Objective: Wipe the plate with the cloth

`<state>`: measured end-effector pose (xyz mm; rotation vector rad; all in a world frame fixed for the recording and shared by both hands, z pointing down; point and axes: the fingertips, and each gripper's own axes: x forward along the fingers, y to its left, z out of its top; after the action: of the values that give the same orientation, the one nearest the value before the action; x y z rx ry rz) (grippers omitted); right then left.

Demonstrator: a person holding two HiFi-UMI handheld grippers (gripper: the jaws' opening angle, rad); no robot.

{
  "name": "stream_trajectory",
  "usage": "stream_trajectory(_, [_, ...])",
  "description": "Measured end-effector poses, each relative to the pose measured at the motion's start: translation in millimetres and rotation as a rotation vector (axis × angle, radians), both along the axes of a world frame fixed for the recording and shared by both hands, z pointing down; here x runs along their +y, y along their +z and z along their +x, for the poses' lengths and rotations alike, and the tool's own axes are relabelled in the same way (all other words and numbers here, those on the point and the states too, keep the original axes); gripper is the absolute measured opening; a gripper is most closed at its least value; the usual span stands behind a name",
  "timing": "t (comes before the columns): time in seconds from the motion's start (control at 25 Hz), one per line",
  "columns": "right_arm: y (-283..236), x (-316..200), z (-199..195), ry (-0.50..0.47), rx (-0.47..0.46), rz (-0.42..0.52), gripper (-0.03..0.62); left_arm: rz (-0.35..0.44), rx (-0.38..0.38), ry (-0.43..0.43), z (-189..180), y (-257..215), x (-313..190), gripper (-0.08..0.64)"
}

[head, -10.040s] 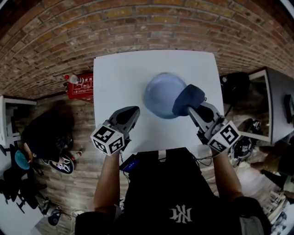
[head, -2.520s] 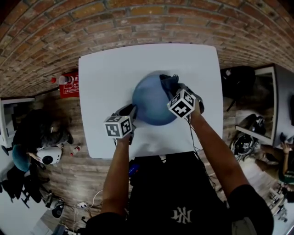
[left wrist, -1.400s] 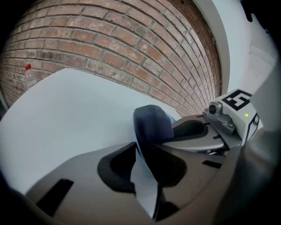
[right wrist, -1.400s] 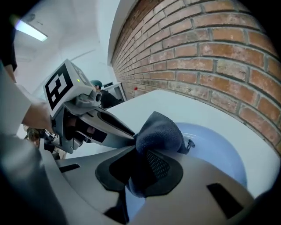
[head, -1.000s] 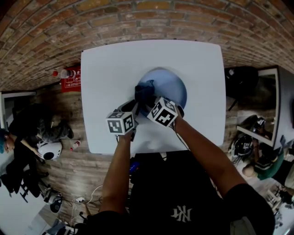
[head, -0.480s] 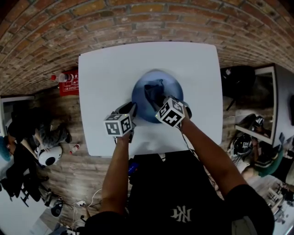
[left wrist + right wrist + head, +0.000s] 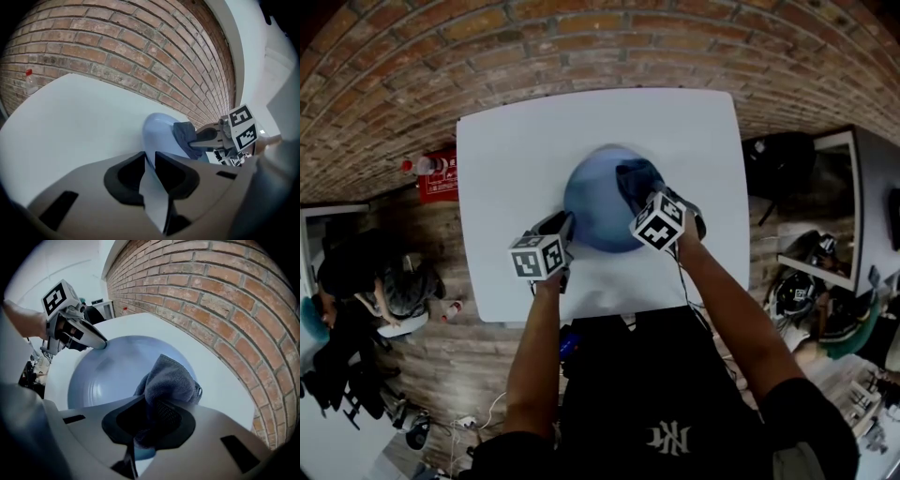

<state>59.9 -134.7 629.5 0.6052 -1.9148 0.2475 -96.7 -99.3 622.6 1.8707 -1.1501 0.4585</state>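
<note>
The white table (image 7: 520, 141) fills the middle of the head view, with a brick wall beyond it. The blue plate (image 7: 595, 202) sits near the table's centre, just ahead of the person.

The left gripper (image 7: 149, 161) has its jaws closed on the plate's near-left rim, and the thin edge runs straight between the pads. The right gripper (image 7: 152, 414) is clamped on a bunched dark grey cloth (image 7: 171, 380), which bulges out past the jaw tips. It is held over the plate's right side, towards the far rim.

The step in hand looks like a wiping stroke across the dish. To do it well, the left grip should hold the rim firmly so the plate neither slides nor spins. The right gripper should press only the cloth onto the surface, keeping its hard jaw tips off it. Overlapping passes should take in the rim as well as the centre.

Several things cannot be made out:
- The cloth wad buries the right pads, so how deep the bite goes is unclear.
- No view shows the underside of the wad, so its contact with the plate is a guess.
- Whether the gripped rim is lifted off the table cannot be told.
- No dirt or wetness is visible on the plate.
</note>
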Motion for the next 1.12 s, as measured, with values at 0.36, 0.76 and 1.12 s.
stream_trajectory(0.36, [-6.6,-13.3,22.3,0.024,0.081,0.05,0.066,0.003,0.006,-0.005,0.3,0.0,-0.6,0.069])
stream_trajectory(0.76, [-64.5,13.0,-54.7,0.061,-0.34,0.003,0.066,-0.002,0.013,-0.018,0.8,-0.2,0.0,0.069])
stream_trajectory(1.12, [-20.2,63.1,-113.5,-0.045,-0.371,-0.203,0.066,0.004,0.012,-0.04,0.2,-0.6,-1.1,0.069])
